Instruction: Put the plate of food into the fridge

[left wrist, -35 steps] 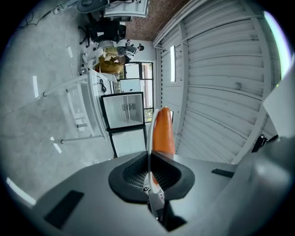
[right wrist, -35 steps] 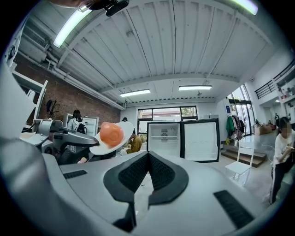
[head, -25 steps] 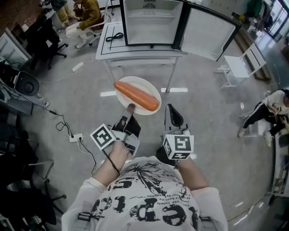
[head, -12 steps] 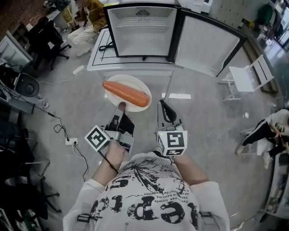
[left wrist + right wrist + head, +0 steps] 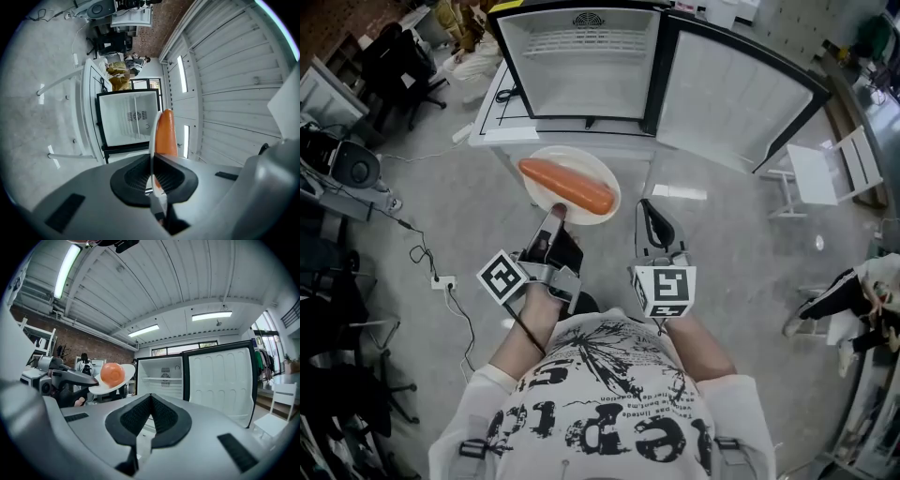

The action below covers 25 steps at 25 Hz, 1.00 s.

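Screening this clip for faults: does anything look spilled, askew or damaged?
Nothing stands out. The left hand-held gripper grips the plate by its rim, roughly level, the carrot lying on it; the fridge stands open.

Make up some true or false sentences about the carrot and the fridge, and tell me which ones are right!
1. The fridge has its door open. True.
2. The plate is inside the fridge. False: it is held in the air in front of the fridge.
3. A carrot lies on the plate. True.
4. The right gripper holds the plate. False: the left gripper is shut on the plate's rim, and the right gripper is shut and holds nothing.
5. The fridge stands on the floor. False: it stands on a white table.
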Each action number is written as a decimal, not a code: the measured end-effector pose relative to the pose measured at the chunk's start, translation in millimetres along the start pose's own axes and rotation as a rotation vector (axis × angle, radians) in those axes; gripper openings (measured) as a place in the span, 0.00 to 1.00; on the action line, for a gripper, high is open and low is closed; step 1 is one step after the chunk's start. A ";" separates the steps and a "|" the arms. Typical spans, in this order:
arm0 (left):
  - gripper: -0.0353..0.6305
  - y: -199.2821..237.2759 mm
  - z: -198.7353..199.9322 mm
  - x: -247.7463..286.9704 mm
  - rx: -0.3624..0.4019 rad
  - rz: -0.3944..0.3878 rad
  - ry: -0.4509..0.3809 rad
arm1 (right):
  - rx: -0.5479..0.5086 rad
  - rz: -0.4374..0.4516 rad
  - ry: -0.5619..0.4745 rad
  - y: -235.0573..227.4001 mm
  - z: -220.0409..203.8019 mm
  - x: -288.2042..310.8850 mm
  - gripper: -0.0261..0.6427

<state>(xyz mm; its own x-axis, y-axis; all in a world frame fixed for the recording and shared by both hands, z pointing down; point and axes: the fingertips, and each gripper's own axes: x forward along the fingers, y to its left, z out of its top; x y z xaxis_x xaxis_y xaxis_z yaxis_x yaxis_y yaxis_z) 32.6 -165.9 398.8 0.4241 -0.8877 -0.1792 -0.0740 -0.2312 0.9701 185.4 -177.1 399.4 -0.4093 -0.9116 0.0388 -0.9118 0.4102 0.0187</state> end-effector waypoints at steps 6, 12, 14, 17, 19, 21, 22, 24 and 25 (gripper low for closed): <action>0.09 6.2 17.7 47.8 0.004 -0.011 -0.011 | -0.006 0.009 -0.017 -22.2 3.8 43.5 0.04; 0.09 31.0 63.0 105.5 -0.020 -0.012 0.029 | -0.014 -0.038 0.006 -33.5 3.3 112.1 0.04; 0.09 36.9 79.3 126.4 -0.028 -0.018 0.048 | -0.016 -0.053 0.011 -35.2 4.2 136.5 0.04; 0.09 44.4 108.1 159.5 -0.024 -0.024 0.079 | 0.009 -0.074 0.022 -37.8 4.9 177.5 0.04; 0.09 48.0 128.3 182.2 -0.031 -0.026 0.100 | 0.043 -0.092 0.038 -41.2 5.1 206.1 0.04; 0.09 52.9 146.9 200.5 -0.037 -0.023 0.120 | 0.056 -0.115 0.049 -43.0 6.3 230.6 0.04; 0.09 55.6 155.1 208.3 -0.037 -0.023 0.131 | 0.055 -0.125 0.049 -43.3 7.4 241.0 0.04; 0.09 60.9 169.2 223.5 -0.037 -0.026 0.153 | 0.047 -0.146 0.046 -44.1 9.6 260.0 0.04; 0.09 63.7 175.5 231.4 -0.039 -0.028 0.165 | 0.044 -0.157 0.044 -44.9 10.1 269.1 0.04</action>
<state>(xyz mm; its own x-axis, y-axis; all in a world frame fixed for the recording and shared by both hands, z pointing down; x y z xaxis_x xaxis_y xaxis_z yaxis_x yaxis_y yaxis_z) -32.4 -455.9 390.4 0.5678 -0.8033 -0.1799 -0.0261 -0.2361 0.9714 115.8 -441.1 398.9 -0.2611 -0.9618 0.0826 -0.9653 0.2606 -0.0162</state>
